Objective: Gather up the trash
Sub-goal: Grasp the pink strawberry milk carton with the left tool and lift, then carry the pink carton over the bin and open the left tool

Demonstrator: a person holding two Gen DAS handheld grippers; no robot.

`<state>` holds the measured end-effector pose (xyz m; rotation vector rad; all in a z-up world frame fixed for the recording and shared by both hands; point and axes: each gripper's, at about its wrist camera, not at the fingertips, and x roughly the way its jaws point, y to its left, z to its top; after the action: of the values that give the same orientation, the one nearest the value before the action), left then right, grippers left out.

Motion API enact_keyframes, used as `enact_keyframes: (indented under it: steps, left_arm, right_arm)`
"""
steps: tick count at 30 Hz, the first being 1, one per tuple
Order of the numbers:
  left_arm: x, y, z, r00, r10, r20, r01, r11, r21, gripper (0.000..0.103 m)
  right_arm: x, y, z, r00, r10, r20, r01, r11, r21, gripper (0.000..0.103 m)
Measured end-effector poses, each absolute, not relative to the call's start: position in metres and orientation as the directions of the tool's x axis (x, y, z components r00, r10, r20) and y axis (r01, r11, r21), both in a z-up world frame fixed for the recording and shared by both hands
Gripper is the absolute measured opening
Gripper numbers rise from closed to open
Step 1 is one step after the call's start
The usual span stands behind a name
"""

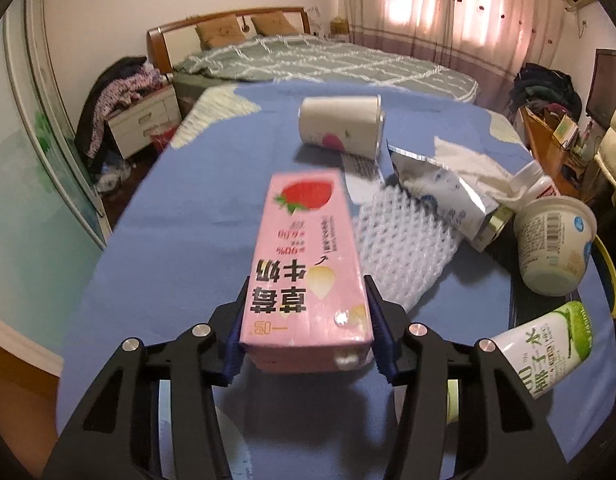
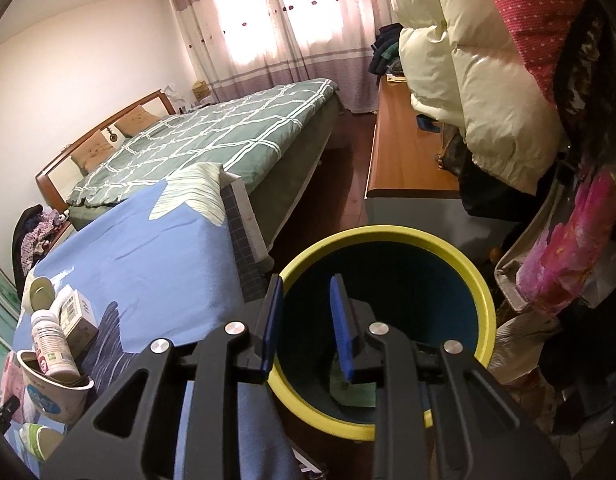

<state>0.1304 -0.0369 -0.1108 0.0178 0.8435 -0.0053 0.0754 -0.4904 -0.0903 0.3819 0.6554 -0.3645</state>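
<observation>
My left gripper (image 1: pixel 306 284) is shut on a pink strawberry-milk carton (image 1: pixel 304 264), its blue pads (image 1: pixel 381 332) pressing both long sides near the carton's near end. The carton lies lengthwise over the blue tablecloth (image 1: pixel 188 220). In the right wrist view my right gripper (image 2: pixel 306 280) hangs over the mouth of a round bin with a yellow rim (image 2: pixel 387 236). Its jaws stand a little apart with nothing between them. Some greenish trash (image 2: pixel 355 394) lies at the bin's bottom.
More trash lies right of the carton: a tipped white cup (image 1: pixel 339 128), a foam net (image 1: pixel 399 240), a torn pouch (image 1: pixel 439 196), tissue (image 1: pixel 467 164), a yogurt tub (image 1: pixel 551 248) and a green-white bottle (image 1: pixel 547 352). A bed (image 2: pixel 212 136) stands beyond the table and a wooden cabinet (image 2: pixel 407 160) behind the bin.
</observation>
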Motion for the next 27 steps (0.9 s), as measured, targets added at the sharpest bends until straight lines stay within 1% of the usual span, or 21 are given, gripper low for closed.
enact_keyframes:
  steps: [8,14,18,22,27]
  left_arm:
    - [0.123,-0.054,-0.07,0.725,-0.015,-0.688,0.058,0.998,0.04,0.05]
    - [0.126,-0.093,-0.03,0.757,-0.084,-0.648,0.148,0.988,0.044,0.05]
    - [0.132,-0.14,-0.007,0.756,-0.173,-0.632,0.245,0.969,0.028,0.05]
    - [0.141,-0.204,0.003,0.723,-0.281,-0.631,0.374,0.927,0.015,0.05]
    - [0.154,-0.293,-0.003,0.627,-0.387,-0.676,0.516,0.856,-0.011,0.05]
  right_arm:
    - [0.061,-0.501,-0.086,0.747,-0.217,-0.629,0.454,0.858,0.242,0.023]
    - [0.048,-0.519,-0.08,0.753,-0.258,-0.605,0.483,0.842,0.242,0.023]
    - [0.04,-0.536,-0.08,0.744,-0.299,-0.598,0.515,0.826,0.228,0.023]
    - [0.034,-0.554,-0.084,0.728,-0.335,-0.598,0.545,0.812,0.208,0.023]
    - [0.028,-0.585,-0.09,0.715,-0.357,-0.601,0.579,0.785,0.221,0.023]
